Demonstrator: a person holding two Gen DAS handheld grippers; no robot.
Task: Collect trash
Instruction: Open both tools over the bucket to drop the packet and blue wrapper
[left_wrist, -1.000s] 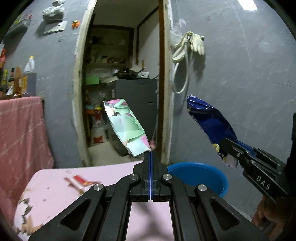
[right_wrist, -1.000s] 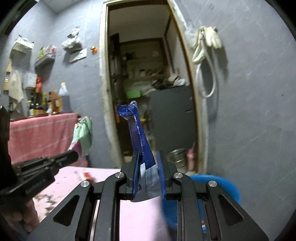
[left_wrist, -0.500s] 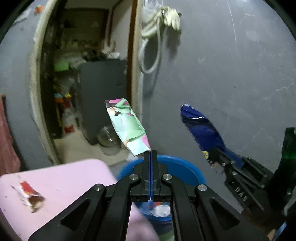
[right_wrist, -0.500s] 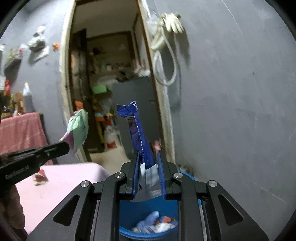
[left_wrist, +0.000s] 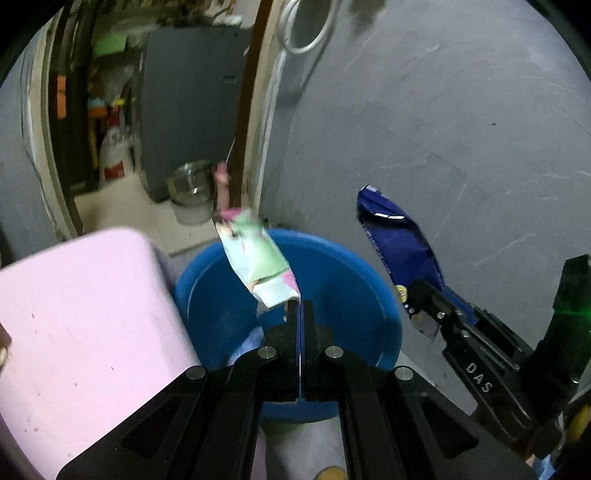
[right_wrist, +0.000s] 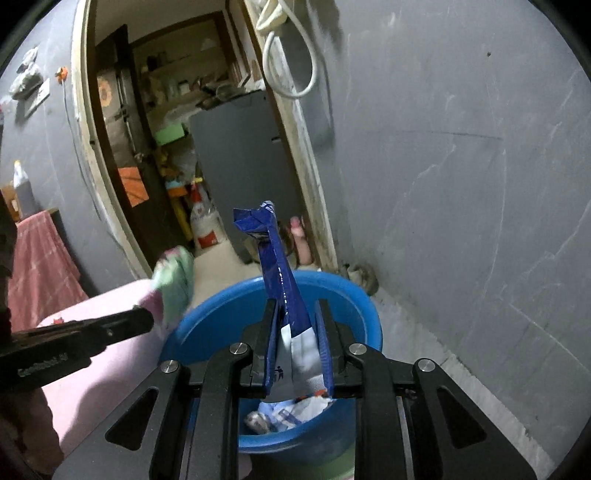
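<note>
Left gripper (left_wrist: 298, 303) clamped on green-pink wrapper (left_wrist: 258, 266) over blue basin (left_wrist: 384, 295); right gripper (right_wrist: 297, 317) clamped on blue packet (right_wrist: 275, 258) above the same basin. Release both only once fully inside the rim, clear of the pink table (left_wrist: 81, 314).

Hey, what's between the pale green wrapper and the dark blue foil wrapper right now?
Nothing solid: in the left wrist view only the round blue plastic tub shows below the gap between green wrapper and blue wrapper.

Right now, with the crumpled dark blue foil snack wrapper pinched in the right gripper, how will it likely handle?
The crumpled dark blue foil snack wrapper stands up from the right gripper unsupported, so it probably holds creases, semi-stiff. It looks empty, likely very light. Glossy film may slip.
</note>
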